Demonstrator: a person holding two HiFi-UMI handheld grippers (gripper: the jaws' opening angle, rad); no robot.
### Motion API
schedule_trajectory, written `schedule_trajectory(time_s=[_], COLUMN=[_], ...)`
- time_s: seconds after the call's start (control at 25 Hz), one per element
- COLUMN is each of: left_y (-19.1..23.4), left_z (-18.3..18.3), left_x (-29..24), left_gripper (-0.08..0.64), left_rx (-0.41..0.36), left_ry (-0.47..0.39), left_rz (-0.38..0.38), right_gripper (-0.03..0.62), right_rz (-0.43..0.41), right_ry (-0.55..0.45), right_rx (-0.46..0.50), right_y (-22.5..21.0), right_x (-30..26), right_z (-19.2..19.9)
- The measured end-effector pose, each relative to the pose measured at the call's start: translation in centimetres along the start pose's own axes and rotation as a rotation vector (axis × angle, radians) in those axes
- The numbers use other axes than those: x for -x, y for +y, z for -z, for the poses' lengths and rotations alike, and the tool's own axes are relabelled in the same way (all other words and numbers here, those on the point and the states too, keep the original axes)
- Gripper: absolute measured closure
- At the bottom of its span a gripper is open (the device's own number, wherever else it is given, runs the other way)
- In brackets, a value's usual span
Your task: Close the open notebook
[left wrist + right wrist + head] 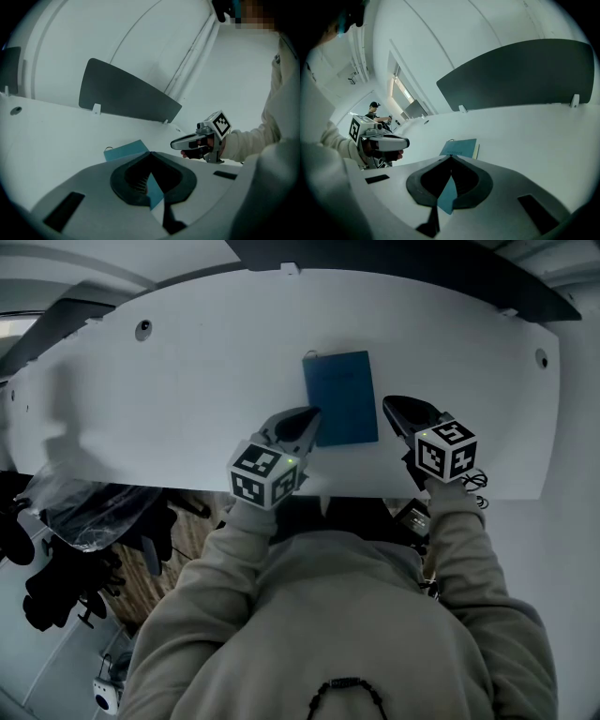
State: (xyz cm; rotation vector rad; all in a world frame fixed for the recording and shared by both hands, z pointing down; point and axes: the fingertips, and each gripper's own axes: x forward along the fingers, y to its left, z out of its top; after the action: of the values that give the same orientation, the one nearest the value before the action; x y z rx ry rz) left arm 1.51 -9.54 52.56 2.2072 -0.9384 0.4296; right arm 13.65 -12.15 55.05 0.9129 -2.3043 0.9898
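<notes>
A closed blue notebook (342,395) lies flat on the white table (187,399), a little right of centre. My left gripper (309,415) is shut and holds nothing, its tip at the notebook's near left edge. My right gripper (390,405) is also shut and holds nothing, just off the notebook's near right corner. In the left gripper view the notebook (124,151) shows beyond the closed left gripper (150,153), with the right gripper (174,145) to its right. In the right gripper view the notebook (460,147) lies ahead of the right gripper (451,156), and the left gripper (407,140) is at the left.
A dark partition panel (126,93) stands along the table's far edge. Round cable holes (142,329) sit in the tabletop at the far left and far right. Dark office chairs (94,512) stand on the floor at the left, below the table's near edge. A person (372,110) is far off.
</notes>
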Motion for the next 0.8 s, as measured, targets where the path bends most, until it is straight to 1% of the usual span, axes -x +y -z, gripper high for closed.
schedule_trajectory(time_s=[0.16, 0.4, 0.64, 0.8], left_y=[0.7, 2.0, 2.9, 3.0], left_z=[1.2, 4.2, 6.5, 7.5], left_x=[-0.9, -3.2, -4.2, -4.7], left_gripper=[0.561, 0.561, 0.561, 0.561], left_rx=[0.025, 0.021, 0.054, 0.067], left_ry=[0.019, 0.100, 0.133, 0.155], left_rz=[-0.015, -0.028, -0.052, -0.053], right_gripper=[0.572, 0.571, 0.571, 0.571], right_rz=[0.001, -0.011, -0.027, -0.030], right_ry=[0.014, 0.024, 0.038, 0.050], right_rx=[-0.012, -0.039, -0.041, -0.058], right_y=[-0.5, -0.7, -1.0, -1.5], right_x=[-0.9, -2.2, -3.2, -3.7], right_z=[1.0, 1.6, 2.2, 2.8])
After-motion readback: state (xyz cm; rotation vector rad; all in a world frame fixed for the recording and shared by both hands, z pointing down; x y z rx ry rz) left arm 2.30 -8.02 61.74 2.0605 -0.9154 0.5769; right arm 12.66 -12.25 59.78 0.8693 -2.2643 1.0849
